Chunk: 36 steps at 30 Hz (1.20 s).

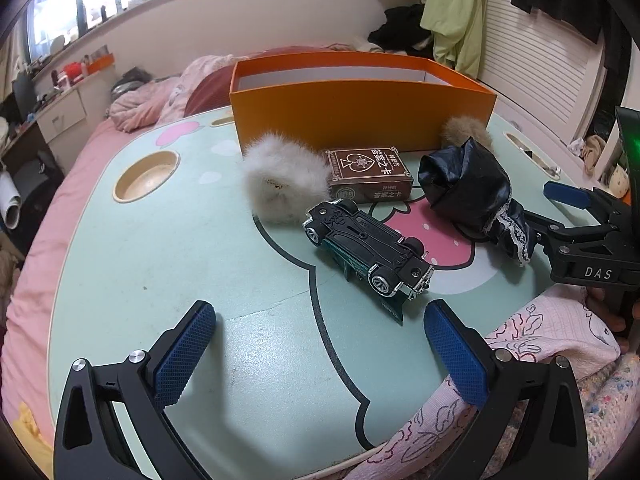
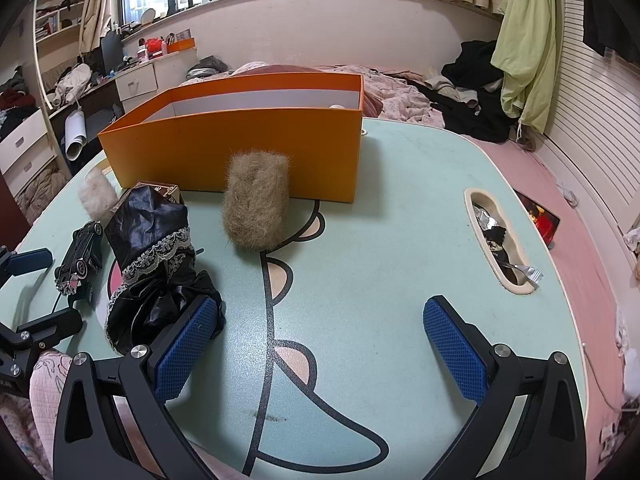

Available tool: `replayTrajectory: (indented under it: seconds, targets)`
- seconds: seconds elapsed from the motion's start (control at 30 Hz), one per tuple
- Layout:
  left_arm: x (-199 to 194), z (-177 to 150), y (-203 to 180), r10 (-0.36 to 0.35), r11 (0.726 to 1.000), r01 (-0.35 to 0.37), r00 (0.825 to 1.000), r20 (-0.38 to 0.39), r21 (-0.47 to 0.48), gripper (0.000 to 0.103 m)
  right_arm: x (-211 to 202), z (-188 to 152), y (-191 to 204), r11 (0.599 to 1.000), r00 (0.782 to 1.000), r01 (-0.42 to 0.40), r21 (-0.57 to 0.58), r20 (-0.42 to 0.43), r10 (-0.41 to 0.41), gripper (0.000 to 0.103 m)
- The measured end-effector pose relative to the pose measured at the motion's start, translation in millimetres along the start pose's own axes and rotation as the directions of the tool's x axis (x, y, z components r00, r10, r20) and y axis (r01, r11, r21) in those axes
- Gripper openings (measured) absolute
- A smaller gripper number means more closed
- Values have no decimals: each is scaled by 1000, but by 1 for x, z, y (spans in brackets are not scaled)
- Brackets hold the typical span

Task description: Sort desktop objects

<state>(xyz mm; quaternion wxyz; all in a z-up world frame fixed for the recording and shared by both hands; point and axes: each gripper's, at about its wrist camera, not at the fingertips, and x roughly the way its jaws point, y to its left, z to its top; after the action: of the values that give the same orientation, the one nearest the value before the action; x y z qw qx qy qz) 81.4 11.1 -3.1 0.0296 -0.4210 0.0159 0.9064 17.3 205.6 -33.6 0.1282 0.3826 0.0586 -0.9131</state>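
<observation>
Now | toy car (image 1: pixel 366 250) just ahead of L fingers (image 1: pixel 182 354) | spread, nothing held

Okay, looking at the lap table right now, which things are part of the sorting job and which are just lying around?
For the job:
orange box
toy car, lying wheels up
card deck
white fur puff
brown fur puff
black lace-trimmed cloth

Just lying about:
wrappers and spoon in the table's side slot
green garment hanging on the wall
black clothes on the bed
</observation>
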Motion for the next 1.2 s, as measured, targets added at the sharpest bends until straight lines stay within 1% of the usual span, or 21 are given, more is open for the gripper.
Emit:
replayTrajectory:
  seconds: [0.6,0.7,0.77,0.87,0.9,1.03,1.2]
  targets:
    - [0,1,1,1,1000,-1,1000,-1,-2,103,0,1,-1,1000,1000,-1,-2,-2,1,103]
    - [0,1,1,2,1000,-2,1000,-1,-3,103,-1,0,1,1000,1000,-21,-6,-6,21,103]
    - [0,1,2,3,1000,-3,1000,-1,-4,103,-6,1,2,1000,1000,-23,-17,7,24,103]
    - [0,1,2,4,1000,-4,1000,-1,-5,103,-18,6,2,1000,999,-12,-28,48,13,103]
    - [0,1,2,4,1000,-4,1000,-1,-5,103,-22,8,1,999,998,-21,-24,54,23,103]
    - [0,1,2,4,1000,-4,1000,-1,-5,103,-34,24,-5,994,993,-104,21,57,103,103]
    - [0,1,3,5,1000,-5,1000,-1,-6,103,-50,59,1,984,981,-177,36,92,173,102]
